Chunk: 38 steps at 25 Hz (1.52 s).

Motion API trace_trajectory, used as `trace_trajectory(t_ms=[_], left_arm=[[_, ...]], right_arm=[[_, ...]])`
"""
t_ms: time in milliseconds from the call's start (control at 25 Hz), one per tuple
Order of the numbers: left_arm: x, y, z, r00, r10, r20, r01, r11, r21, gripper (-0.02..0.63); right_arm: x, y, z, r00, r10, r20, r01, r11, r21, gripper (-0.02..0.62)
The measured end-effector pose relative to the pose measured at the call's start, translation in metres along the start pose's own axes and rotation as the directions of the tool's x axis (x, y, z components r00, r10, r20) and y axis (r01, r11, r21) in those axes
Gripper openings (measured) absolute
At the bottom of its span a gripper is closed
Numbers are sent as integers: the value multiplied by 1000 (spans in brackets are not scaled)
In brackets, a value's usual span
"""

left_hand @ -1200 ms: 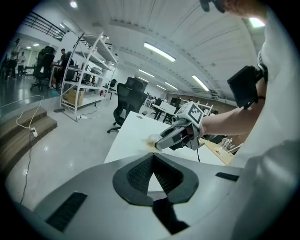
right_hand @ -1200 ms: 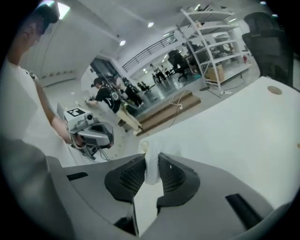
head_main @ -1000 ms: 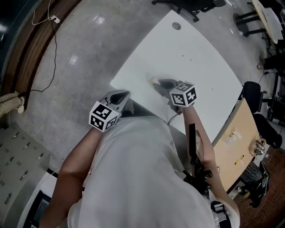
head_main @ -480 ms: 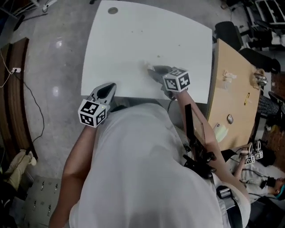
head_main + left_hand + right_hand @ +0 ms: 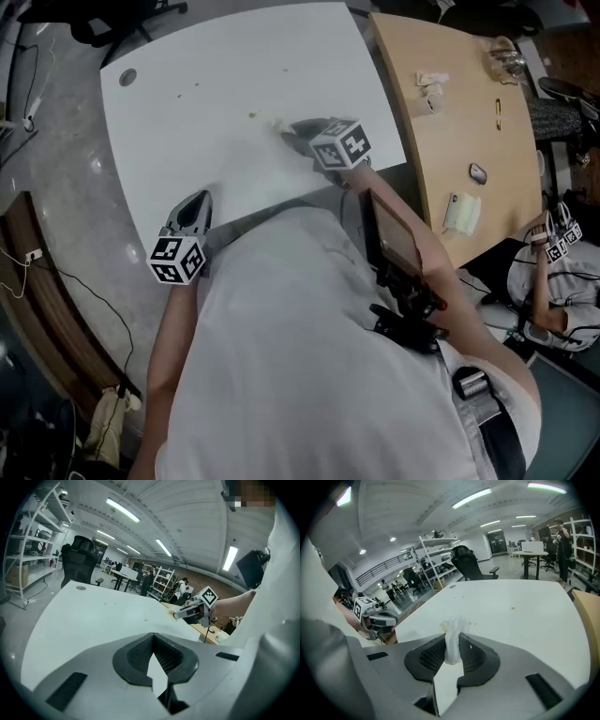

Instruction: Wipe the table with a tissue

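A crumpled white tissue (image 5: 277, 123) is pinched in my right gripper (image 5: 289, 128), which is shut on it and holds it down on the white table (image 5: 234, 56). In the right gripper view the tissue (image 5: 453, 634) sticks up between the dark pads. A few small crumbs (image 5: 253, 115) lie just ahead of it. My left gripper (image 5: 195, 204) hovers at the table's near left edge, its jaws together and nothing between them (image 5: 154, 665). From the left gripper view, the right gripper (image 5: 180, 614) and the tissue (image 5: 172, 611) show at the table's far side.
A round cable hole (image 5: 127, 77) sits in the table's far left corner. A wooden desk (image 5: 450, 141) with small items adjoins the table's right side. Another person (image 5: 553, 281) sits beyond it. A black chair (image 5: 468, 564) stands behind the table.
The person has turned, so the table has swung round in the view. My right gripper has slid the tissue across the table. My left gripper has shifted along the near edge.
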<state>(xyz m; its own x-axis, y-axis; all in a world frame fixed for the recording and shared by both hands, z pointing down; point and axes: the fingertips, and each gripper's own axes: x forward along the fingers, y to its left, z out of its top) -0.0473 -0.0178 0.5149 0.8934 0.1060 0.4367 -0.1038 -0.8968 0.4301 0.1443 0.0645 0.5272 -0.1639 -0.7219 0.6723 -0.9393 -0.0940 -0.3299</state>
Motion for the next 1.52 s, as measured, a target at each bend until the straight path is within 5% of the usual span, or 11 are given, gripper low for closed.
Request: trace_trajectory(t_ms=[480, 840, 1160, 1360, 1520], left_arm=[[56, -45, 22, 997, -4, -74, 8, 998, 63, 5], [64, -43, 27, 993, 79, -82, -77, 997, 33, 5], [71, -47, 21, 986, 148, -73, -150, 988, -25, 5], [63, -43, 21, 981, 180, -77, -184, 982, -42, 5], [57, -41, 21, 975, 207, -76, -212, 975, -63, 5]], right_arm=[[-24, -75, -48, 997, -59, 46, 52, 988, 144, 67], [-5, -140, -12, 992, -99, 78, 89, 988, 126, 68], [24, -196, 19, 981, -168, -101, 147, 972, -184, 68], [49, -202, 43, 968, -166, -186, 86, 922, -377, 67], [59, -206, 43, 934, -212, -288, 18, 832, -554, 67]])
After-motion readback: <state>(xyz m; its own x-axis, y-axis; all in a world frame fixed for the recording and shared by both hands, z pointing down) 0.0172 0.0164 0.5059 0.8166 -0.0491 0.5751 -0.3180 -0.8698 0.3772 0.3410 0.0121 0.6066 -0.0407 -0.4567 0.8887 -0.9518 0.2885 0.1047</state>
